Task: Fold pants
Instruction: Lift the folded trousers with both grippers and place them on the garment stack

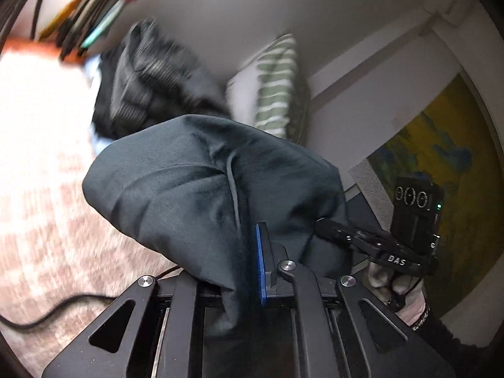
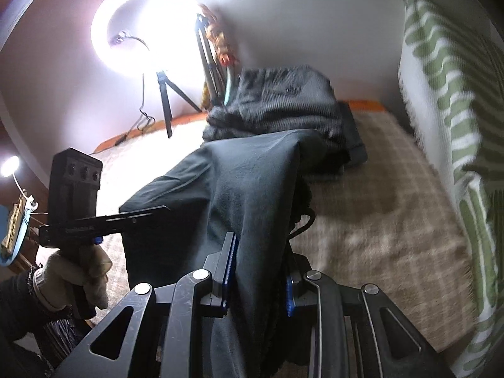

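Left claw [image 1: 242,271] clenched on a bunch of the dark pants [image 1: 204,189]; one blue pad [image 1: 260,264] visible against the cloth, the opposite finger buried under fabric. Cloth balloons up over the claw and hides most of what lies ahead. Right claw [image 2: 260,280] likewise clamped on the pants [image 2: 245,195], blue pads pressing the cloth from both sides, fabric draped forward and down between the fingers. Both claws hold the garment lifted above the bed [image 2: 378,204], which is covered in a pale checked blanket. From the right wrist view the left claw [image 2: 148,215] shows at the left, gripped by a gloved hand [image 2: 75,274], its tip touching the edge of the same cloth. Behind the pants, a heap of dark ribbed clothing [image 2: 283,104] lies on the bed near the wall. Green-and-white striped pillow [image 2: 447,94] stands along the right side. Ring light [image 2: 141,31] on a tripod glares at the far end. Left view motion-blurred; background detail there unclear.
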The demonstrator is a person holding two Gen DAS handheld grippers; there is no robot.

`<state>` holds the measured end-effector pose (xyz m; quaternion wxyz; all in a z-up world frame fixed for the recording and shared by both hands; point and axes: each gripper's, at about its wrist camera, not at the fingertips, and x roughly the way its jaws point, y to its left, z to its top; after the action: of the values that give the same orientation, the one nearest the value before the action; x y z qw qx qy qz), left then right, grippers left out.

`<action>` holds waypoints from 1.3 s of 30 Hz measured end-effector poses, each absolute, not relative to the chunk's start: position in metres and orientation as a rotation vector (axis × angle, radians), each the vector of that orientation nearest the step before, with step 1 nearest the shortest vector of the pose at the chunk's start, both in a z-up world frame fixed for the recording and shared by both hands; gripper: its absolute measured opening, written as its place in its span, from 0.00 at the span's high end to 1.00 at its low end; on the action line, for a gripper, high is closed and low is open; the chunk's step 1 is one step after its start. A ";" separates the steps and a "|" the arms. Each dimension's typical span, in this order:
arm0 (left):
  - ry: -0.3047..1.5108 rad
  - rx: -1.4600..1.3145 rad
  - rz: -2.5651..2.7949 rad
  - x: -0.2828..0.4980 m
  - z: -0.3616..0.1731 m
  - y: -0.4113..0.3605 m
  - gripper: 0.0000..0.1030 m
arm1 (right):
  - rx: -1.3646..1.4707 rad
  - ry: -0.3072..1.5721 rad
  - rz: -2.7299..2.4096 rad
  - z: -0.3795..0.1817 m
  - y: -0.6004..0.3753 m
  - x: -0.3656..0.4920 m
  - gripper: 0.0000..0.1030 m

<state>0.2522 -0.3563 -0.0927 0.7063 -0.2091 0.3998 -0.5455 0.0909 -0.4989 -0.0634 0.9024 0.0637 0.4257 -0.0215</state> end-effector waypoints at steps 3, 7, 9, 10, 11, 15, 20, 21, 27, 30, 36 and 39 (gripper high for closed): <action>0.840 -0.444 -1.222 0.257 -0.071 -0.357 0.93 | 0.116 0.843 -0.049 -0.048 -0.499 0.094 0.81; 0.786 -0.401 -1.227 0.269 -0.050 -0.361 0.93 | 0.121 0.795 -0.049 -0.030 -0.506 0.103 0.82; 0.764 -0.370 -1.226 0.277 -0.039 -0.367 0.93 | 0.119 0.782 -0.059 -0.026 -0.510 0.112 0.82; 0.750 -0.355 -1.227 0.281 -0.032 -0.369 0.93 | 0.116 0.773 -0.063 -0.023 -0.512 0.117 0.82; 0.736 -0.343 -1.228 0.285 -0.026 -0.371 0.93 | 0.113 0.765 -0.066 -0.021 -0.514 0.120 0.82; 0.669 -0.284 -1.226 0.302 0.002 -0.380 0.93 | 0.102 0.710 -0.077 0.000 -0.522 0.136 0.83; 0.576 -0.224 -1.233 0.328 0.042 -0.395 0.93 | 0.062 0.635 -0.104 0.035 -0.533 0.159 0.83; 0.562 -0.221 -1.235 0.333 0.048 -0.398 0.93 | 0.051 0.622 -0.111 0.042 -0.536 0.166 0.83; 0.541 -0.237 -1.214 0.374 0.059 -0.412 0.93 | 0.015 0.601 -0.122 0.061 -0.554 0.215 0.83; 0.541 -0.224 -1.194 0.393 0.053 -0.420 0.93 | -0.001 0.607 -0.120 0.055 -0.563 0.242 0.83; 0.675 -0.272 -1.137 0.444 0.004 -0.433 0.93 | 0.064 0.735 -0.104 0.012 -0.598 0.306 0.79; 0.796 -0.237 -1.038 0.465 -0.033 -0.440 0.84 | 0.042 0.809 -0.221 -0.019 -0.614 0.329 0.74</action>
<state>0.4650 -0.4402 -0.0328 0.7870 -0.1101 0.3693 -0.4818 0.3287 -0.6138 -0.0194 0.9131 0.0204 0.3929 -0.1071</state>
